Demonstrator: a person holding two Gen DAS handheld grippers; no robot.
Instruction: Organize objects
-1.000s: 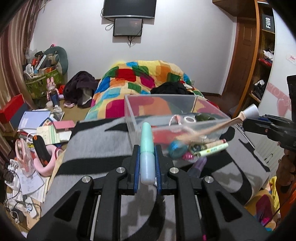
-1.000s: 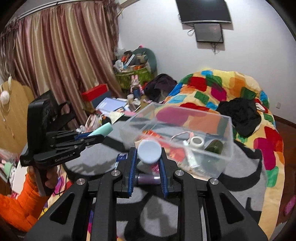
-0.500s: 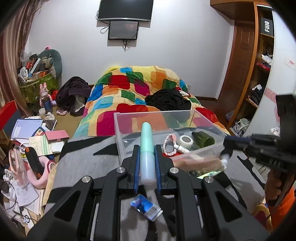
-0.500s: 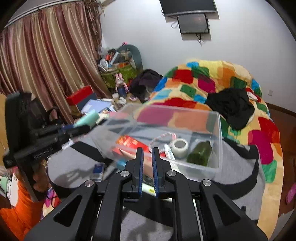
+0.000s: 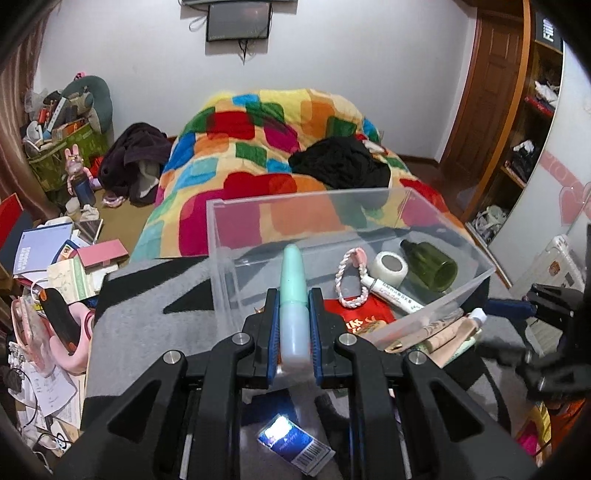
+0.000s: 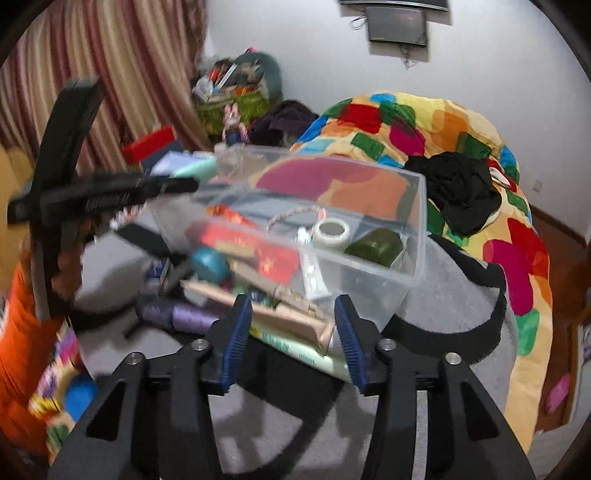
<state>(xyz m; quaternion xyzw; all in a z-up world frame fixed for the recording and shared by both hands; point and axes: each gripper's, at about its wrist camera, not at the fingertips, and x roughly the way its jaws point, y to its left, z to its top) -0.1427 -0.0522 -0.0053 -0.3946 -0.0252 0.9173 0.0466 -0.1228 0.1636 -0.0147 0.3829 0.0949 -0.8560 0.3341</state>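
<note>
Patchwork quilt (image 5: 266, 147), wall monitor (image 5: 237, 22), curtains (image 6: 92, 74).

Right gripper (image 6: 291, 328) jaws spread wide over beige tube (image 6: 295, 319), beside clear bin (image 6: 417, 236); left gripper (image 6: 110, 192) blurred.

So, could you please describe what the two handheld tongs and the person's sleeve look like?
Both tongs, left and right, are matte black plastic with ribbed blue pads and silver screw heads. The left one's side carries blurred pale lettering. The sleeve is bright orange.
</note>
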